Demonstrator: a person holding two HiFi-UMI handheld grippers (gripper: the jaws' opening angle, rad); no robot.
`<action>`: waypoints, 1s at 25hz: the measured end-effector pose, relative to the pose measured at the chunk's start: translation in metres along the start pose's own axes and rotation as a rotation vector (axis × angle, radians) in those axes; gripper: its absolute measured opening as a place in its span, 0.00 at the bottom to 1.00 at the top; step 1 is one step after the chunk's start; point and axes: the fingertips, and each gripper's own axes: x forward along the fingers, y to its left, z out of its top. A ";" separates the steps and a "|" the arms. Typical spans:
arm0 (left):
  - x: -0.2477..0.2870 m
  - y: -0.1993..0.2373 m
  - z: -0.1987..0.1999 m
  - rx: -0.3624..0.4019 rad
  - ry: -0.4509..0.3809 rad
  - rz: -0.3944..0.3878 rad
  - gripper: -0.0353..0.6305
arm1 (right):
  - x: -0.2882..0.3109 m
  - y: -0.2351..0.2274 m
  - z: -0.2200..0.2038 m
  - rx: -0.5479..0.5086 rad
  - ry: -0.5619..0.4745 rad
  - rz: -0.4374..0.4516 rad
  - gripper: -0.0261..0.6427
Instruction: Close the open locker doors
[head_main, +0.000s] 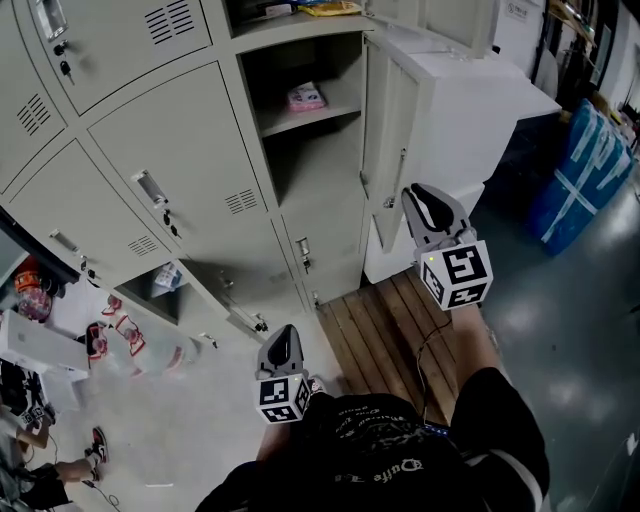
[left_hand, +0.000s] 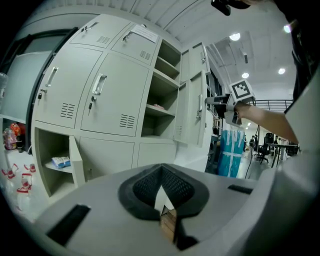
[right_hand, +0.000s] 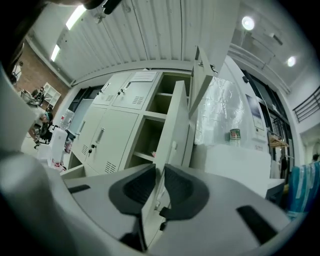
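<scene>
1. Right gripper (head_main: 417, 196) clamps free edge of open mid door (head_main: 388, 140); edge runs vertical btwn jaws, compartment to its left.
2. Left gripper (head_main: 286, 336) shut, empty, nearer low open door (head_main: 228, 296).

matt painted metal locker door (head_main: 386, 130), rough bare wood pallet (head_main: 385, 330), glossy smooth floor (head_main: 570, 330).

Pale grey lockers (head_main: 180, 150) and door (head_main: 390, 130).
Pink packet (head_main: 307, 97); brown pallet (head_main: 385, 330); blue bundle (head_main: 585, 175), white bands; right cube (head_main: 457, 275) black-and-white squares.
</scene>
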 end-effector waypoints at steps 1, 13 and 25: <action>0.000 0.000 0.000 -0.003 0.000 0.003 0.05 | 0.003 0.006 0.002 -0.015 -0.008 0.001 0.13; -0.001 0.008 -0.001 -0.020 -0.012 0.041 0.05 | 0.048 0.073 0.019 0.007 -0.100 0.036 0.12; 0.007 0.039 0.012 -0.009 -0.031 0.054 0.05 | 0.117 0.126 0.029 0.025 -0.097 0.064 0.12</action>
